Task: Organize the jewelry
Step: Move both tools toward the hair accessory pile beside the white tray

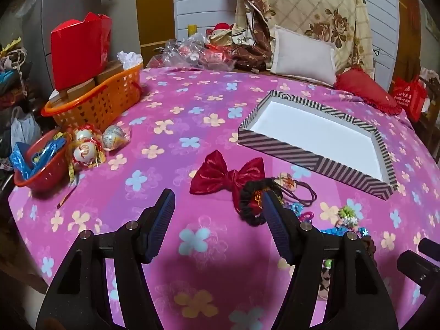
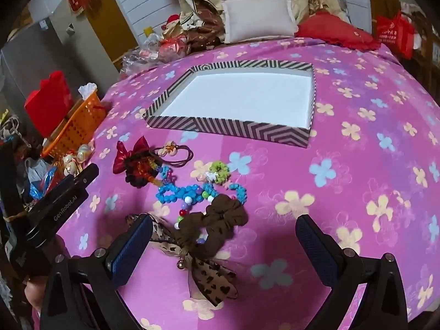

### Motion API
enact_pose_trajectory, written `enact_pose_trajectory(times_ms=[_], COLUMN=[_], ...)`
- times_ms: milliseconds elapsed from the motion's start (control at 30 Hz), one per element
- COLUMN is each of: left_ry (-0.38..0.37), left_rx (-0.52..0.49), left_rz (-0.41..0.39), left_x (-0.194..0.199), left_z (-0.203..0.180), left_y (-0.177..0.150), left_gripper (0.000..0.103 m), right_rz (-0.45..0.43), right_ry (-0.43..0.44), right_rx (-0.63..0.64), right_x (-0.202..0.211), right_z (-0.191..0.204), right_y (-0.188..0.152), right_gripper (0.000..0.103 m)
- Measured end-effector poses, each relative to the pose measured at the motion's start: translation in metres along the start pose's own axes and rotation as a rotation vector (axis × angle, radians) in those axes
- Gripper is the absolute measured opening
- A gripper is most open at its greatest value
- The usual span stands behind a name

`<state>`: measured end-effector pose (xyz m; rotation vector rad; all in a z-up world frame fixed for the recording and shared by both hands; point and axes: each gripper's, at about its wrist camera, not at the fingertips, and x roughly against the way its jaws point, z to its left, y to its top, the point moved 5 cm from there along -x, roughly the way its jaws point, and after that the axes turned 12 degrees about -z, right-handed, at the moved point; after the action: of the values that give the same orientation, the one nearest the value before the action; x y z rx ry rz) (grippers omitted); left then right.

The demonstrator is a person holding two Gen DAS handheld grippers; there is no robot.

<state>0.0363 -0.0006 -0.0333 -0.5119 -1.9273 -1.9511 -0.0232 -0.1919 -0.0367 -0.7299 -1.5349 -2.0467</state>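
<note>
**Right claw sits nearest the pile, brown scrunchie just ahead between its spread jaws**

The right gripper (image 2: 224, 232) hangs above the flowered pink cloth (image 2: 357, 192) with its jaws spread as wide as they go and nothing pinched between them. Just ahead of its tips, slightly toward the left jaw, lies the brown scrunchie (image 2: 222, 214), resting partly on a leopard-print bow (image 2: 211, 277) whose long axis runs from the left fingertip diagonally toward the camera. Beyond the scrunchie the heap continues: a blue bead bracelet (image 2: 178, 192), a green beaded piece (image 2: 218, 172), then a dark scrunchie with red trim (image 2: 137, 173) and the red satin bow (image 2: 129, 154) farthest left. Straight past the heap, well apart from it, the striped box (image 2: 228, 129) sits open and bare inside.

The left gripper (image 1: 218, 206) is also spread and empty. The red bow and dark scrunchie lie just ahead of its right jaw, off to the side rather than between the jaws, and the box lies farther off to its right.

My judgement: the right hand is better placed for a first pick, since the brown scrunchie already lies along its line, and the carry to the box would run straight forward.
</note>
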Motion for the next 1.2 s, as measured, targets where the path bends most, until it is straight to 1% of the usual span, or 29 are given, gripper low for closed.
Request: enact_pose_trajectory(times_ms=[33, 200, 333, 500, 600, 800, 833, 967, 1000, 1067, 1200], left_ry=[-0.002, -0.003, -0.010, -0.011, 0.003, 0.007, 0.001, -0.014, -0.018, -0.028, -0.025], left_rx=[0.002, -0.010, -0.030, -0.041, -0.064, -0.048, -0.037, -0.010, -0.007, -0.007, -0.017], left_rz=[0.005, 0.003, 0.018, -0.008, -0.029, -0.024, -0.035, -0.032, -0.022, -0.028, -0.026], left_x=[0.001, 0.009, 0.004, 0.009, 0.014, 0.019, 0.019, 0.019, 0.019, 0.019, 0.019], left_z=[-0.001, -0.010, -0.005, -0.010, -0.011, -0.010, -0.009, -0.012, -0.013, -0.016, -0.016], left_y=[-0.001, -0.005, -0.010, -0.007, -0.005, -0.004, -0.004, -0.005, -0.006, -0.006, -0.007], left_gripper=[0.066, 0.066, 0.066, 0.066, 0.066, 0.066, 0.066, 0.066, 0.066, 0.066, 0.066], right_rz=[-0.001, -0.032, -0.034, -0.050, -0.055, -0.084, -0.083, -0.100, -0.106, -0.109, -0.101], right_ry=[-0.008, -0.049, -0.082, -0.090, -0.110, -0.151, -0.160, -0.188, -0.186, -0.176, -0.157], right_rx=[0.014, 0.081, 0.130, 0.090, 0.098, 0.167, 0.182, 0.220, 0.225, 0.223, 0.212], right_x=[0.001, 0.006, 0.010, 0.015, 0.018, 0.025, 0.025, 0.028, 0.030, 0.031, 0.029], right_z=[0.000, 0.004, 0.004, -0.003, -0.003, 0.004, 0.004, 0.003, 0.003, 0.002, 0.002], right_y=[-0.001, -0.001, 0.000, -0.002, -0.003, -0.004, -0.005, -0.005, -0.005, -0.004, -0.005], right_gripper=[0.103, 0.103, 0.103, 0.103, 0.103, 0.103, 0.103, 0.103, 0.103, 0.103, 0.103])
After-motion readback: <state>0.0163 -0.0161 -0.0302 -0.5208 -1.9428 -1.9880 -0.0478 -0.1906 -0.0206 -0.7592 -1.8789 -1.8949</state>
